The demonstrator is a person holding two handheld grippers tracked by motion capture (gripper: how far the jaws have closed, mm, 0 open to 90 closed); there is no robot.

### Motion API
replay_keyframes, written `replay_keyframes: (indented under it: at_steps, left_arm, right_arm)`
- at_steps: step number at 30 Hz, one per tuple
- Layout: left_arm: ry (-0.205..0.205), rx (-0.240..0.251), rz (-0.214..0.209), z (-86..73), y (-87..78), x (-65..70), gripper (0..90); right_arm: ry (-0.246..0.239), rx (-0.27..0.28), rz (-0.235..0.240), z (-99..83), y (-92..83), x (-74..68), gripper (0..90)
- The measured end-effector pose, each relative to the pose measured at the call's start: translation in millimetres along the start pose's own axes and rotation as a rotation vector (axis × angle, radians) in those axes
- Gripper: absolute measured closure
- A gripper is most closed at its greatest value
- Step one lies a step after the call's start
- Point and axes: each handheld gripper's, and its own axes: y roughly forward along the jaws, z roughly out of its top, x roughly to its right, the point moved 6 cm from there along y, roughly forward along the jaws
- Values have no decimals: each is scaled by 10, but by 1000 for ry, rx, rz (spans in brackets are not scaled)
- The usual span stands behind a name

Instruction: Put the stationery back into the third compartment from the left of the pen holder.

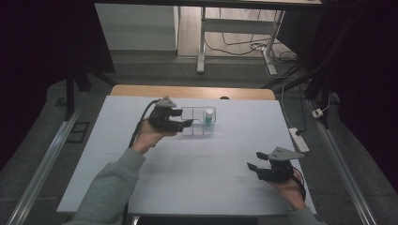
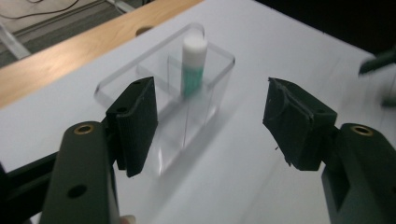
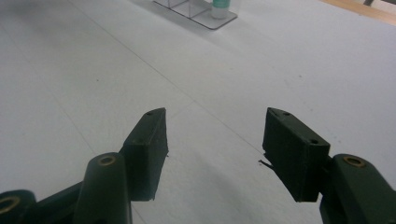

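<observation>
I can read no text, label, brand, number or sign anywhere I look. The white-capped tube [image 2: 193, 65] with the teal body, standing ahead of my left gripper's jaws in the clear divided box [image 2: 219, 74], shows only a blurred teal band, with no lettering I can make out. From the right gripper view it is too far off to tell.

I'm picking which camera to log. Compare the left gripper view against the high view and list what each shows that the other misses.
Left gripper view alone: the clear organizer's inner dividers and the glue stick's white cap over a green body, seen between its own open fingers.

High view alone: the right gripper, open over the white table, plus both forearms and the floor.

Shared: organizer, glue stick, table, the wooden edge behind.
</observation>
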Motion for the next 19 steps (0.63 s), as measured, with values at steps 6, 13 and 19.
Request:
replay_keyframes:
  at_steps: [6, 13, 19]
  left_arm:
    - [-10, -3, 24, -468, -427, 16, 352]
    - [-38, -13, 45, -967, -712, 96, 352]
    - [-34, -21, 63, -1114, -783, 122, 350]
  right_arm:
    - [7, 0, -3, -31, -20, 43, 377]
    - [18, 9, 2, -47, -37, 73, 366]
    - [2, 17, -5, -1, -42, 59, 349]
